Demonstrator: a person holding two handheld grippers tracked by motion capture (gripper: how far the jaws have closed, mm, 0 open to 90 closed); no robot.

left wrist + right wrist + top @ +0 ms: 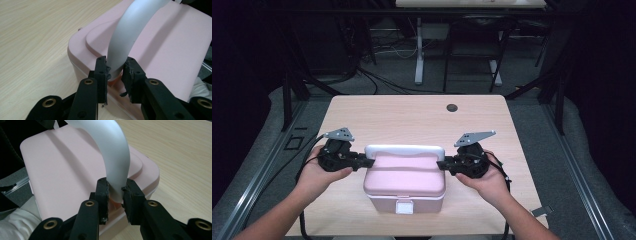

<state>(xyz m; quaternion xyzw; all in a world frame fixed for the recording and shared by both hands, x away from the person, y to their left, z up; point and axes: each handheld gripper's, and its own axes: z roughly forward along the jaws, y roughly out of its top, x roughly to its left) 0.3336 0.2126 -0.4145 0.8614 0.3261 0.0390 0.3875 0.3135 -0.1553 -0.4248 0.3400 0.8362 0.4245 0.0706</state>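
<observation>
High view, nearest the person: two forearms come in from the bottom edge, each hand wrapped around a black gripper. Between the hands, near the front edge of the table (412,112), sits a pink box (404,182) with a closed lid and a small white latch (404,206) on its near face. A pale grey handle (404,150) arches over the back part of the lid, from one short side of the box to the other.

The left gripper (368,162) points inward at the left end of that handle, and the right gripper (441,164) points inward at the right end. Each carries a grey three-cornered plate on top, and cables trail off toward the table's edges.

Left gripper view shows the two black jaws clamped on the handle (125,37) just above its foot, the pads pressing both sides of it, with the pink lid (170,47) spreading away behind. Right gripper view shows the same at the other end: the jaws are clenched on the handle (116,157) low down, just beside the box's corner.

Farther off on the light wooden tabletop lies a small dark round hole (452,107). Beyond the table stand the legs of other furniture (419,50) on a dim floor.
</observation>
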